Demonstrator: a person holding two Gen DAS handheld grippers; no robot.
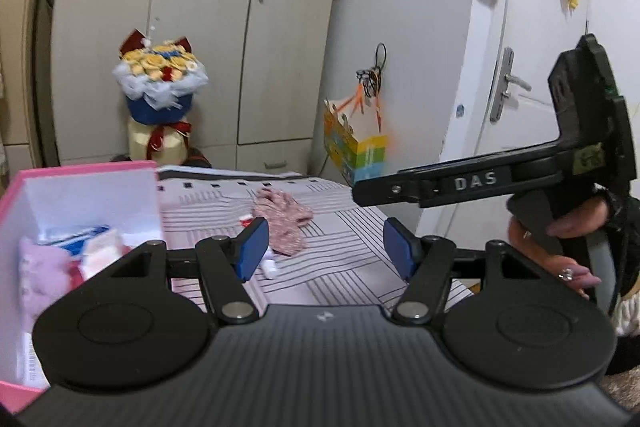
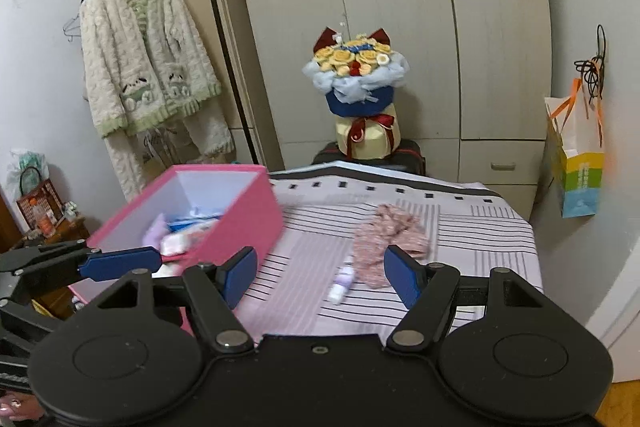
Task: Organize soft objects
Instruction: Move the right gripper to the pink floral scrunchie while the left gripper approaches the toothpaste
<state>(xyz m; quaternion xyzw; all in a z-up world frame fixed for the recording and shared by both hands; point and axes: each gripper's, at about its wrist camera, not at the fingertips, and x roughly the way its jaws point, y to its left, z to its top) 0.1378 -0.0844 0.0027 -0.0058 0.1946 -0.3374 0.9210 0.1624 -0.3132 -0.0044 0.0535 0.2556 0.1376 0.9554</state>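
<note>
- The pink speckled cloth (image 2: 390, 241) lies crumpled on the striped bedsheet (image 2: 480, 227), to the right of the pink box (image 2: 240, 215) and well apart from it.
- A small lavender bottle (image 2: 342, 283) lies just beside the cloth's near left edge.
- The pink box, a white-lined cardboard one, holds a lilac soft item (image 1: 40, 267) and blue-and-white packets (image 1: 76, 237).
- The left gripper (image 1: 326, 247) hovers, jaws spread wide, empty.
- The right gripper (image 2: 320, 275) likewise gapes, holding nothing.
- A flower bouquet (image 2: 356, 87) stands beyond the box.

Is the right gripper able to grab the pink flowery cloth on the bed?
Probably yes. The right gripper is open and empty, and the pink cloth lies bare on the bed just ahead, nothing covering it.
</note>
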